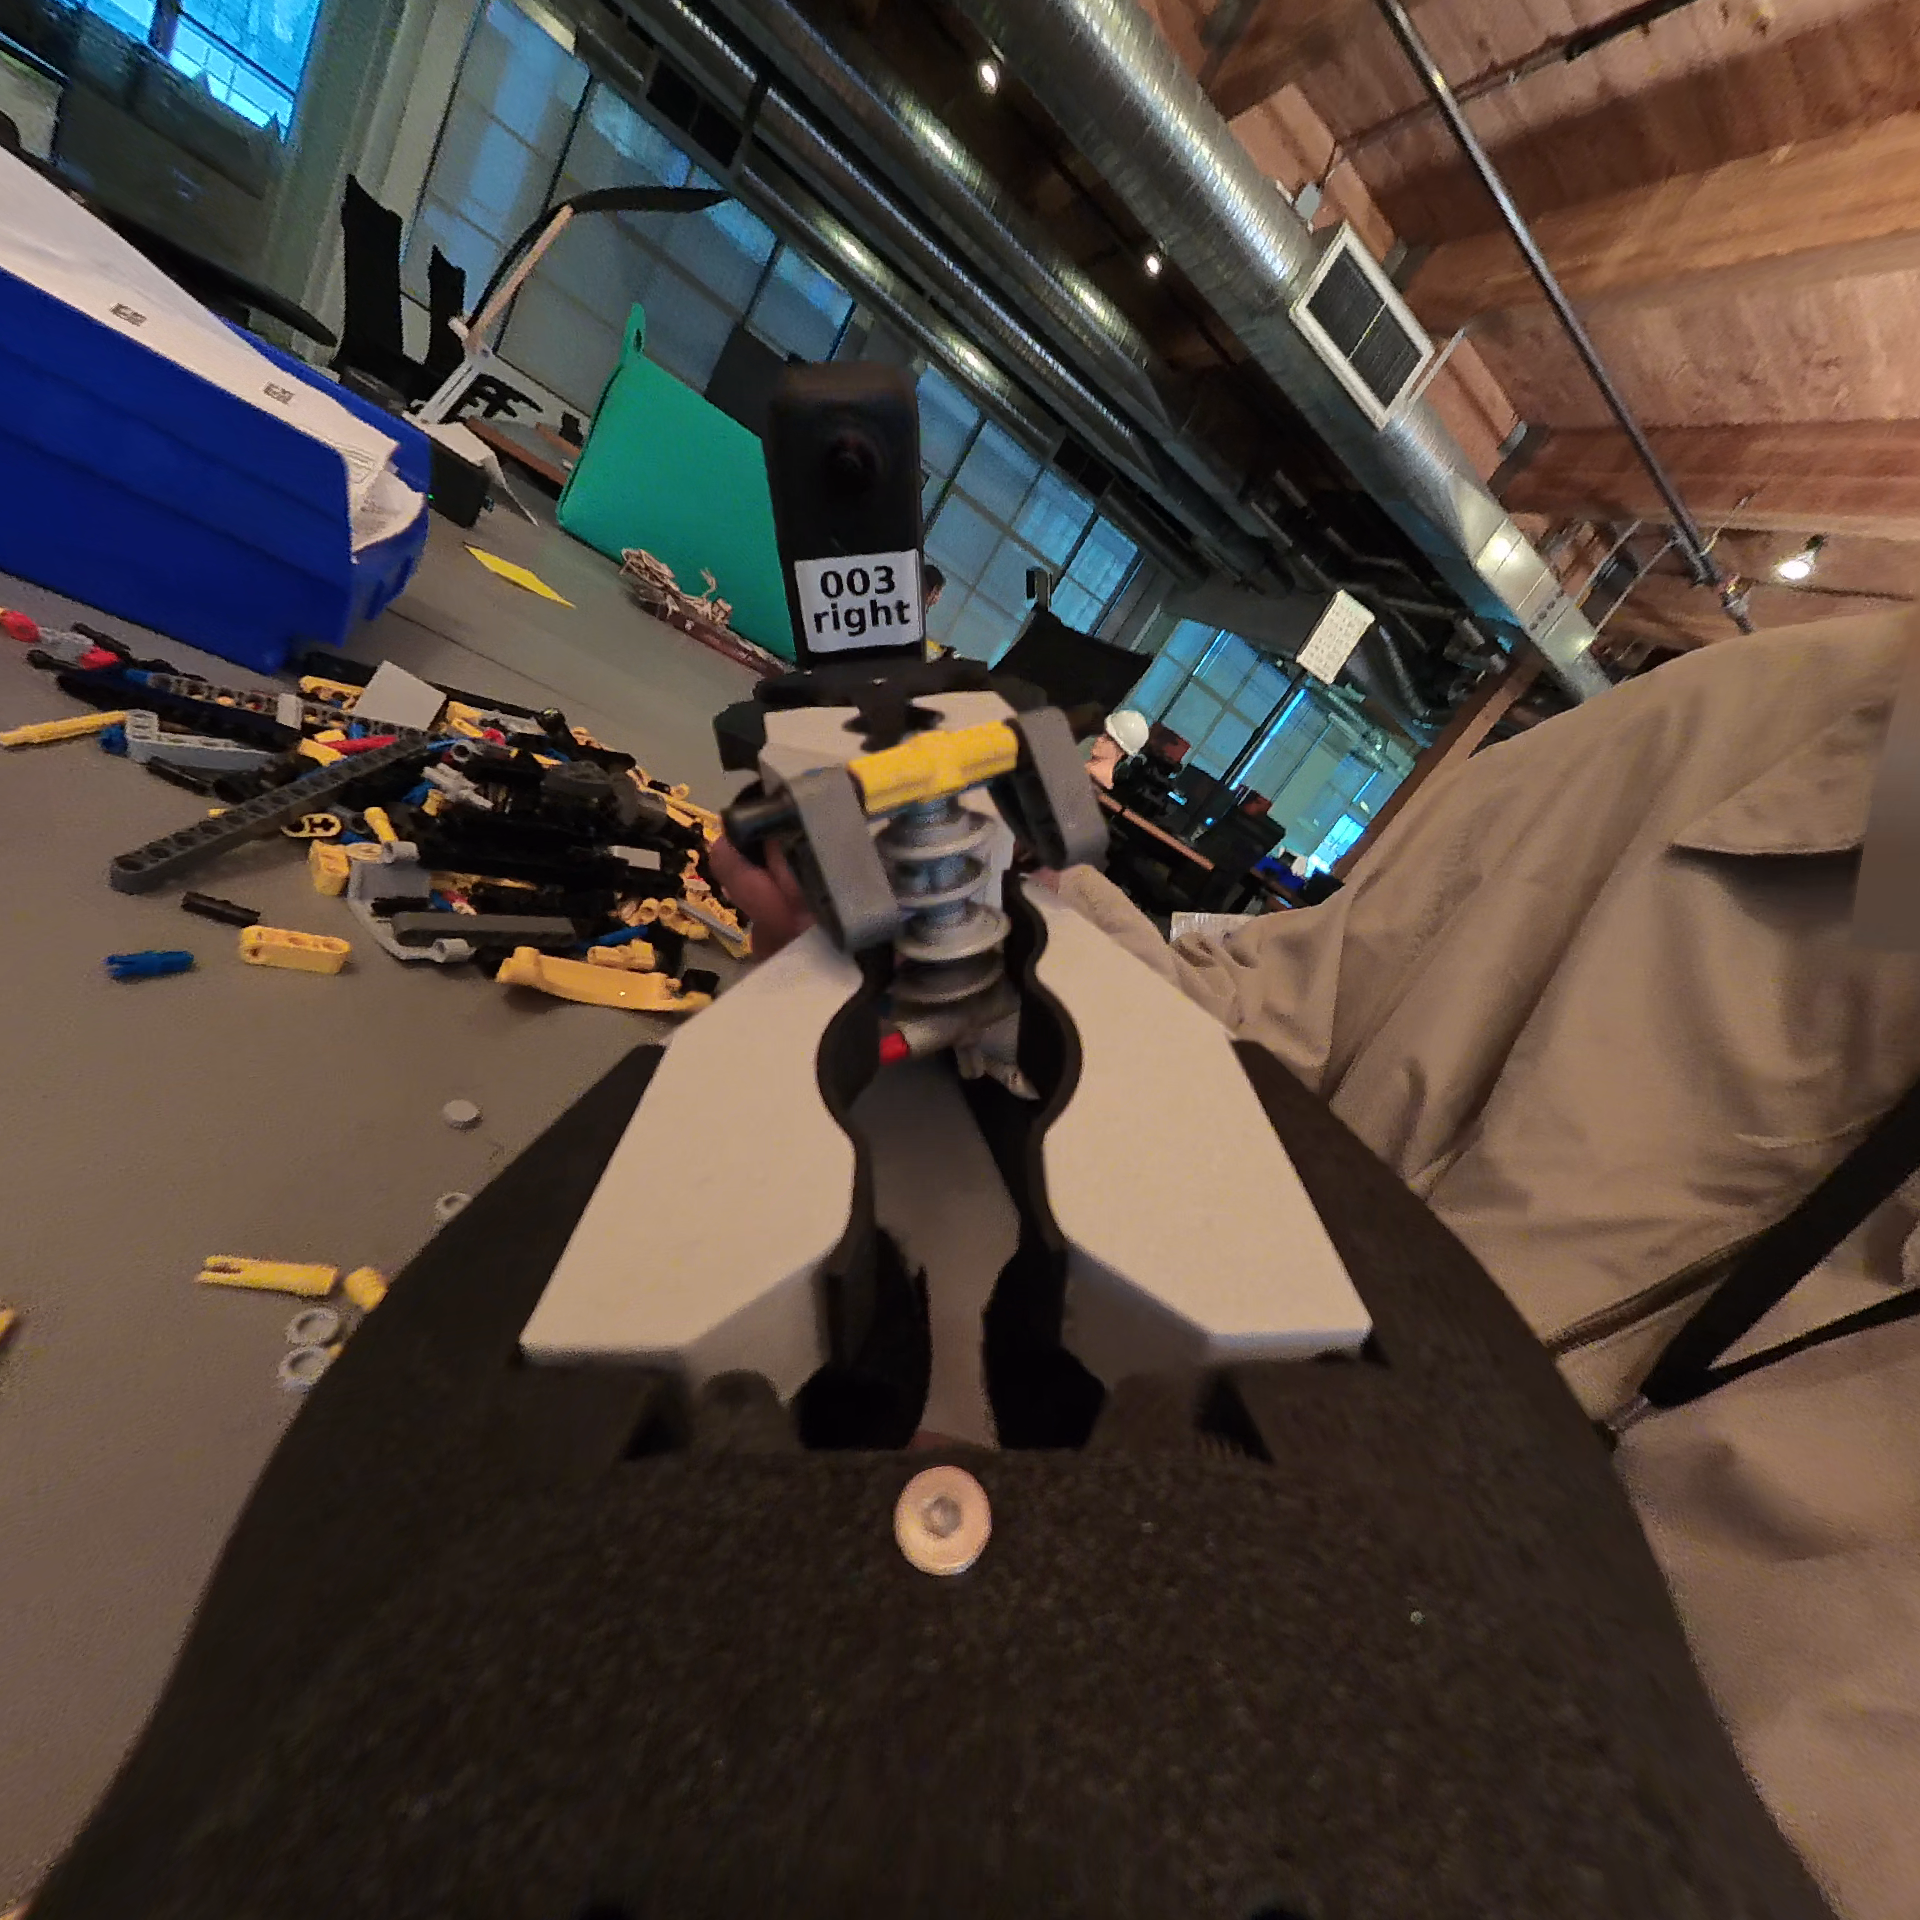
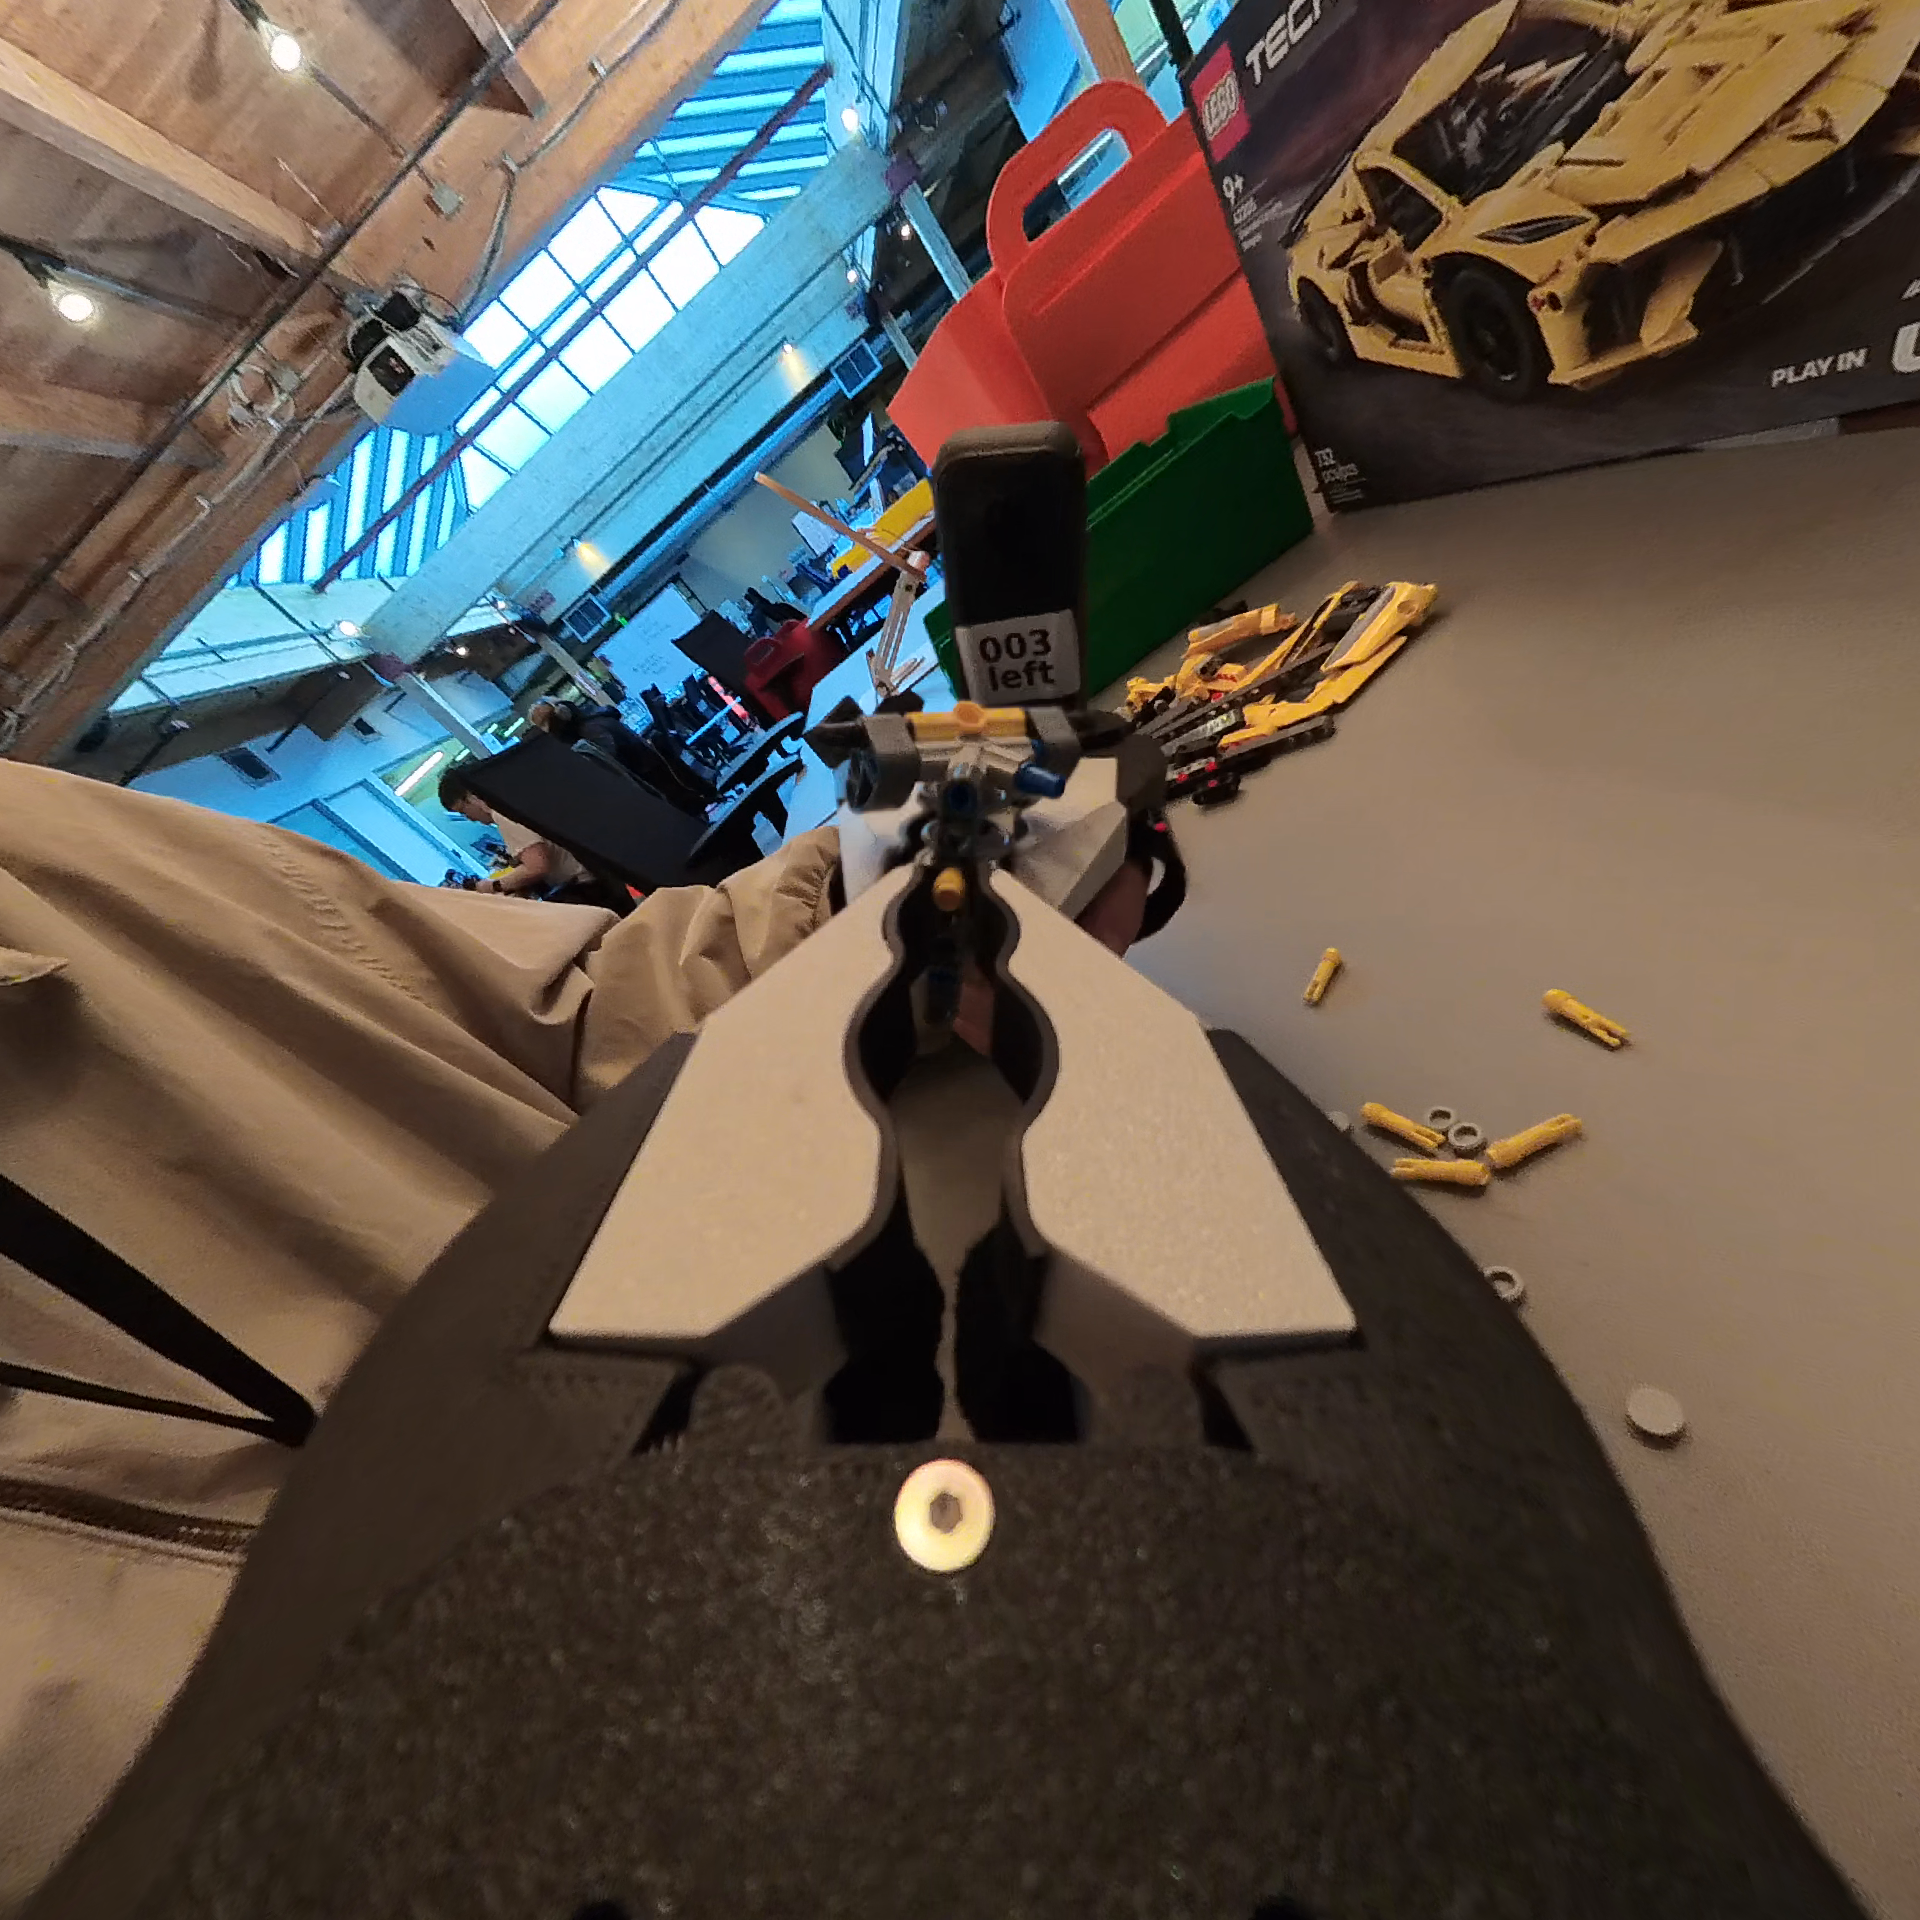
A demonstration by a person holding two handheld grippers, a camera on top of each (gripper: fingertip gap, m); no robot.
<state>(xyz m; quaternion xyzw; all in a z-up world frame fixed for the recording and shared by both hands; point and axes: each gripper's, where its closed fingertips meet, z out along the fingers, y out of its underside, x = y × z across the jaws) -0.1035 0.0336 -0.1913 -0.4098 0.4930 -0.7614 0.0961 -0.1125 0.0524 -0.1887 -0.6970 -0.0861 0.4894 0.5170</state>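
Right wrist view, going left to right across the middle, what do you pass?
Beige sleeve → small brick assembly in the right hand-held gripper → yellow partly built model on the table → loose yellow pin.

both views are evenly and rather dimly lit. cool blue daylight comes through the windows (image 1: 665, 208) in the left wrist view and through the skylight (image 2: 582, 281) in the right wrist view, and small ceiling spotlights (image 2: 283, 50) flare white. shadows on the grey desk (image 1: 260, 1091) are soft and faint. the wide-angle lenses bend the beams and the duct (image 1: 1195, 187) strongly toward the edges. nearby parts at the bottom of each frame are soft, and the camera block (image 1: 847, 468) opposite looks slightly blurred. the far background is hazy.
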